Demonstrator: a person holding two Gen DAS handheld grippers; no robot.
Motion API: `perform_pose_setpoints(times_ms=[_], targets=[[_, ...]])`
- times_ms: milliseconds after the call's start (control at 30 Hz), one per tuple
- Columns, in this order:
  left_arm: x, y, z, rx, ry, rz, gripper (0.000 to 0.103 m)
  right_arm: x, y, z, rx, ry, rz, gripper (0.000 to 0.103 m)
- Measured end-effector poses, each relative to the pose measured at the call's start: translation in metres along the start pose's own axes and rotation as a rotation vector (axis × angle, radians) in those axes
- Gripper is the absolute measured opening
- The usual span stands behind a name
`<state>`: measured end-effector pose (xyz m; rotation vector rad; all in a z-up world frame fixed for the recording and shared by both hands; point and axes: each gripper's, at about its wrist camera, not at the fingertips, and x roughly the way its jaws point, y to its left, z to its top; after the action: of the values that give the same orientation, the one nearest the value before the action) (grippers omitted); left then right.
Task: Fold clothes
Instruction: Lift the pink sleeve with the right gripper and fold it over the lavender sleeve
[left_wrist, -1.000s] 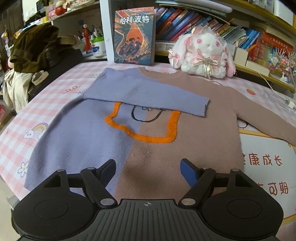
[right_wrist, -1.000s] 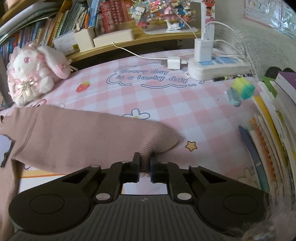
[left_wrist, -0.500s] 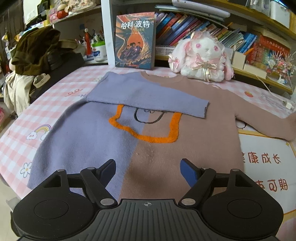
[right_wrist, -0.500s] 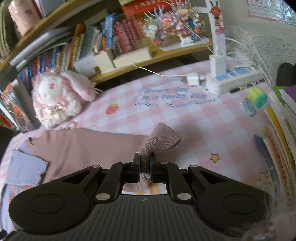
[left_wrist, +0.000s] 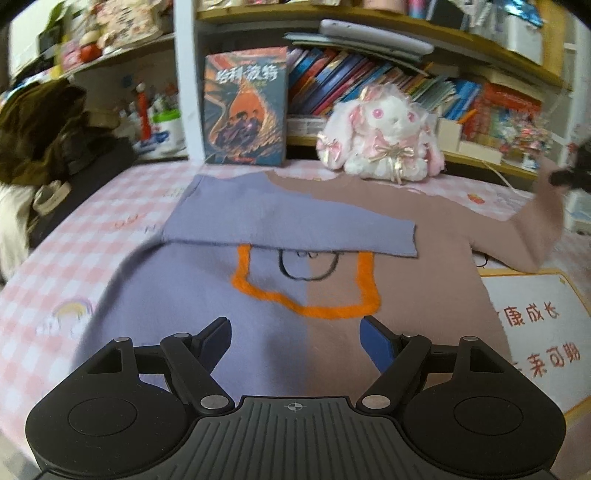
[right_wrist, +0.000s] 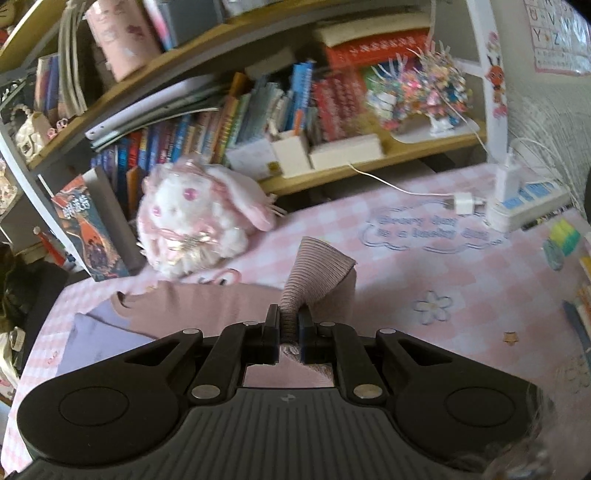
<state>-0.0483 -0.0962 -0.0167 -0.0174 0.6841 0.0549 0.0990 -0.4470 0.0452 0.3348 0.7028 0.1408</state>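
A sweater (left_wrist: 295, 295), lavender on one half and brown on the other with an orange outline, lies flat on the pink checked table. Its lavender sleeve (left_wrist: 288, 229) is folded across the chest. My left gripper (left_wrist: 295, 332) hovers open over the sweater's lower hem with nothing between its fingers. My right gripper (right_wrist: 289, 325) is shut on the ribbed cuff of the brown sleeve (right_wrist: 317, 266), which is lifted off the table. In the left wrist view that brown sleeve (left_wrist: 543, 229) rises at the far right toward the right gripper (left_wrist: 569, 177).
A plush rabbit (left_wrist: 384, 140) and an upright book (left_wrist: 245, 107) stand behind the sweater against full bookshelves. A white power strip (right_wrist: 524, 206) with chargers lies at the right. Dark clothes (left_wrist: 40, 122) are piled at the left. A white card (left_wrist: 535, 332) lies by the hem.
My right gripper has lifted the brown cuff off the table and carried it up and toward the sweater's body. The left gripper has shifted a little over the hem, still open.
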Motion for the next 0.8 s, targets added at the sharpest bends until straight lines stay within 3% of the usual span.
perform_pose_setpoints(times_ms=[400,800], targets=[[0.008,0.094,0.015,0.066,-0.062,-0.111,0.079,0.019,0.150,-0.001,-0.085,-0.063,0.028,0.008],[0.011,0.145,0.020,0.076,-0.092,-0.168,0.079,0.048,0.252,-0.001,-0.132,-0.096,0.038,0.008]])
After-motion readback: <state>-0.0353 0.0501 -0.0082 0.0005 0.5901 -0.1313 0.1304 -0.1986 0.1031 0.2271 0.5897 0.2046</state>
